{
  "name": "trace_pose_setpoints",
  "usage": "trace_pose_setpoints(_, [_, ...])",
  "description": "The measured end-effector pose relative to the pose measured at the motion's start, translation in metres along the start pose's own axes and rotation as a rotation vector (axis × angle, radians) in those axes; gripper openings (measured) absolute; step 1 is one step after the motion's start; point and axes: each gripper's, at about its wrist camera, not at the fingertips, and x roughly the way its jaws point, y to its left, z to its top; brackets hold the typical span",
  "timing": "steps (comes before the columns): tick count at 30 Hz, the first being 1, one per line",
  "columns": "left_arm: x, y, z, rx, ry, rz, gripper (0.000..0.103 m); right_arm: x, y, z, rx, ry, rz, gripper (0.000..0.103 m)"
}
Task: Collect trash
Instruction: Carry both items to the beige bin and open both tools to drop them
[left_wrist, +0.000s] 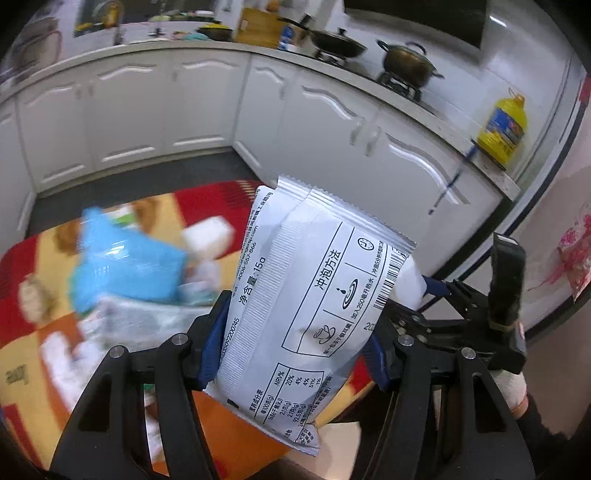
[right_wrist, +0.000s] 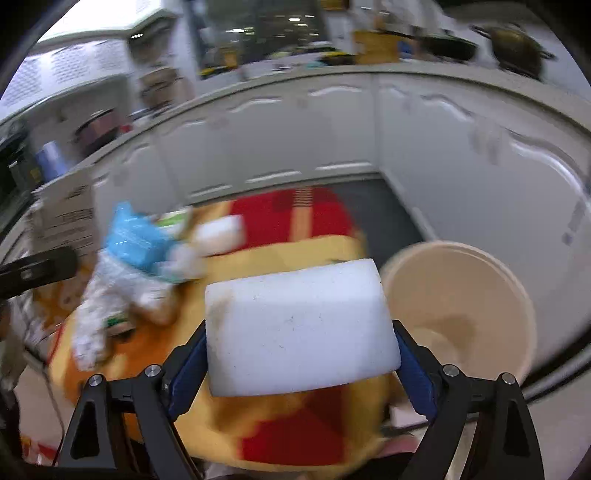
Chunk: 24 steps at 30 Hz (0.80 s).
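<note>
My left gripper (left_wrist: 293, 347) is shut on a silver drink-mix sachet (left_wrist: 306, 295) with black printed text, held up above the table. My right gripper (right_wrist: 299, 354) is shut on a white foam block (right_wrist: 299, 328), held over the table's near part. In the left wrist view the right gripper (left_wrist: 476, 314) shows at the right with the white block's end (left_wrist: 408, 284) behind the sachet. A blue plastic wrapper (left_wrist: 125, 258) (right_wrist: 136, 236), crumpled clear wrapping (right_wrist: 103, 295) and another white block (right_wrist: 221, 236) lie blurred on the red, yellow and orange tablecloth (right_wrist: 288, 258).
A beige round bin (right_wrist: 458, 310) stands just right of the table. White kitchen cabinets (left_wrist: 147, 110) wrap around behind, with pots (left_wrist: 406, 66) on a stove and a yellow oil bottle (left_wrist: 502, 129) on the counter. A cardboard box (right_wrist: 66, 218) stands at the left.
</note>
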Motion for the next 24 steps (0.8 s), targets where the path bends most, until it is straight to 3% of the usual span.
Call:
trace_pose_setpoints(4, [0.040,-0.037,0.019,0.030,0.038,-0.023,0.062,0.004,-0.056,-0.003,0.091,0.028,-0.107,0.089])
trace_pose_setpoints(13, [0.132,-0.083,0.059,0.014,0.092,-0.036,0.062,0.018,-0.129,0.002,0.202,0.060,-0.204,0.089])
trace_pose_setpoints(18, [0.166,-0.093,0.068,-0.014,0.111,-0.121,0.065,0.027,-0.146,-0.002,0.229,0.062,-0.229,0.090])
trace_pose_setpoints(21, [0.182,-0.096,0.071,-0.036,0.130,-0.178,0.076,0.031,-0.155,-0.007,0.274,0.069,-0.210,0.091])
trace_pose_setpoints(24, [0.186,-0.098,0.071,-0.043,0.145,-0.179,0.076,0.031,-0.164,-0.013,0.309,0.077,-0.194,0.094])
